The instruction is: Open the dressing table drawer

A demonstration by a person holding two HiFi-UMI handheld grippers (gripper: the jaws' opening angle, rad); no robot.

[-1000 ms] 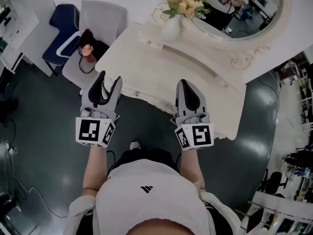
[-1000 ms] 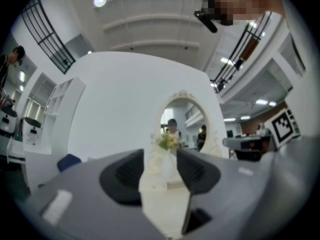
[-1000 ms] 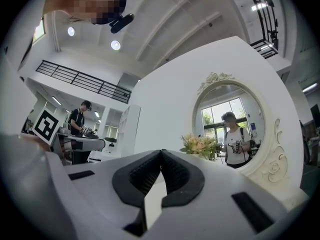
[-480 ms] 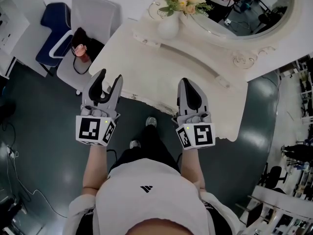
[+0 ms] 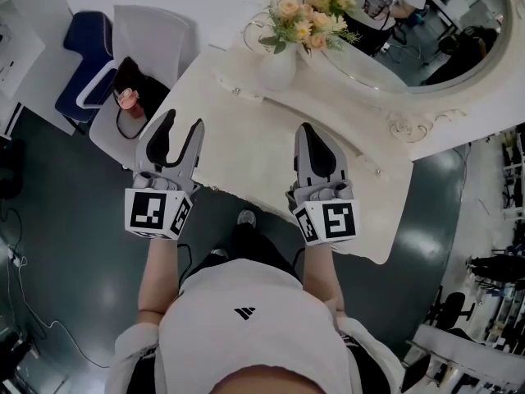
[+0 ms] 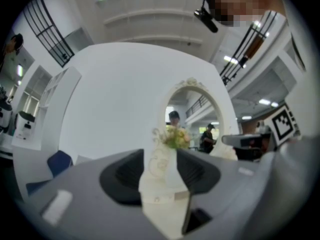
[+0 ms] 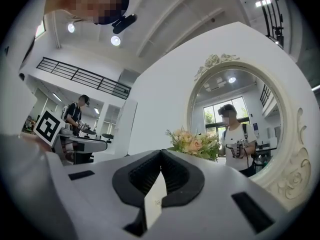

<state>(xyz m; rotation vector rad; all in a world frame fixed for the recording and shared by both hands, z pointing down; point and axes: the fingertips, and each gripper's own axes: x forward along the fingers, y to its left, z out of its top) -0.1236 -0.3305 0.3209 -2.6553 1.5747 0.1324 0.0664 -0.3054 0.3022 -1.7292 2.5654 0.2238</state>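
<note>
The cream dressing table (image 5: pixel 246 130) fills the middle of the head view; its front edge runs under my hands and the drawer front is hidden below the top. My left gripper (image 5: pixel 182 123) is over the table's left part, open, with nothing between its fingers. My right gripper (image 5: pixel 316 134) hovers over the right part, its tips together and empty. In the left gripper view the left gripper (image 6: pixel 159 169) frames the tabletop and the vase (image 6: pixel 162 159). In the right gripper view the right gripper (image 7: pixel 161 154) is shut, with a sliver of table in the gap below.
A white vase (image 5: pixel 277 66) of flowers (image 5: pixel 299 19) stands at the back of the table before the oval mirror (image 5: pixel 426 31). A white chair with a dark bag (image 5: pixel 131 89) and a blue chair (image 5: pixel 82 64) stand to the left. Dark floor lies around.
Both grippers have moved forward from the table's front edge to over its top, and the table has come closer. The jaws have kept their positions.
</note>
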